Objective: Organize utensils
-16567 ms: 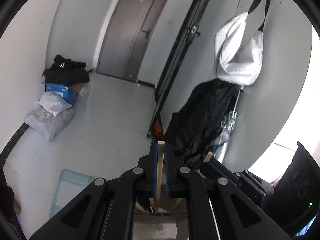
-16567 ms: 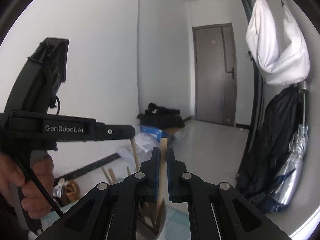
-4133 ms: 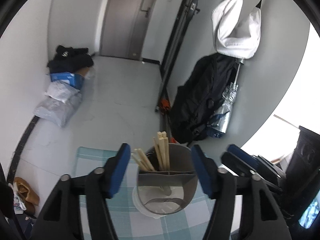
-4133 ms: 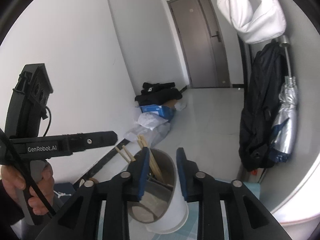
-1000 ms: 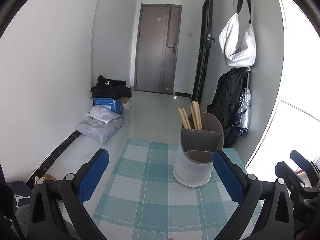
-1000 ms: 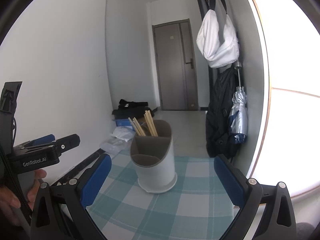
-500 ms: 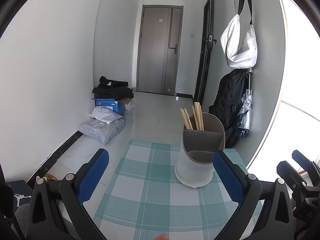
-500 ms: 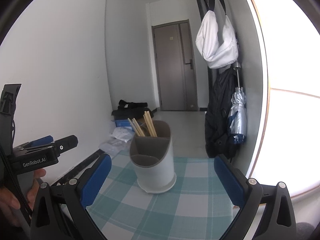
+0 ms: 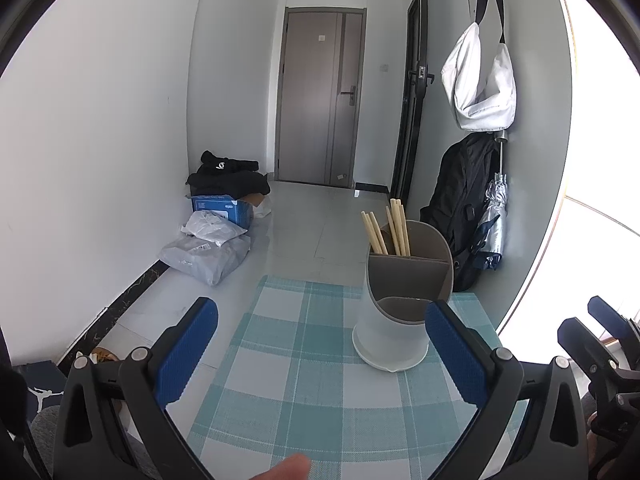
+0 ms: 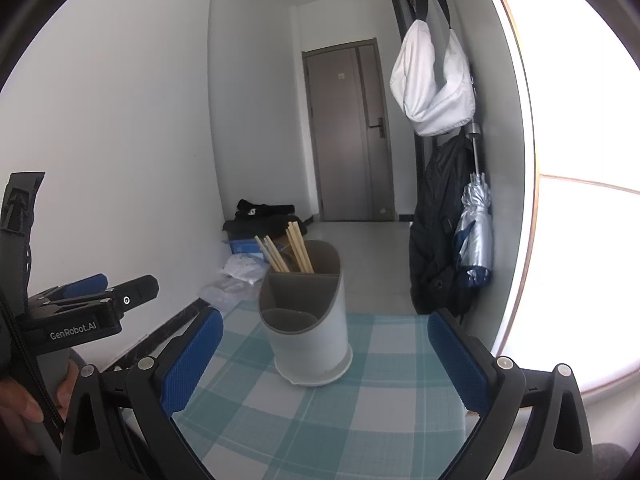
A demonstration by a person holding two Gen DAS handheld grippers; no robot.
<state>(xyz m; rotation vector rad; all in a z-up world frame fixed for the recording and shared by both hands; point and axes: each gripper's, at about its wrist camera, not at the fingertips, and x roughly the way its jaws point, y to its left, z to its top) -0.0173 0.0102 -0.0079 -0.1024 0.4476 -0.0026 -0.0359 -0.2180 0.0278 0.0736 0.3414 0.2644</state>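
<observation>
A grey and white utensil holder (image 9: 400, 304) (image 10: 306, 320) stands upright on the teal checked tablecloth (image 9: 304, 380) (image 10: 360, 412). Several wooden chopsticks (image 9: 390, 228) (image 10: 286, 252) stick up from its rear compartment; the front compartment looks empty. My left gripper (image 9: 322, 344) is wide open and held back from the holder, nothing between its blue pads. My right gripper (image 10: 324, 356) is also wide open and empty, facing the holder from a short distance. The left gripper (image 10: 92, 304) shows at the left of the right wrist view, held by a hand (image 10: 24, 408).
The table's far edge drops to a tiled floor with grey bags (image 9: 204, 252), a blue box (image 9: 218, 206) and black clothes along the left wall. A black backpack (image 9: 460, 208), a folded umbrella (image 10: 474, 236) and a white bag (image 10: 432, 80) hang on the right wall. A fingertip (image 9: 286, 468) shows at the bottom edge.
Both grippers, earlier shut on chopsticks over the holder, have let go, opened wide and drawn back. Over the last second they barely moved; a fingertip has crept in at the bottom.
</observation>
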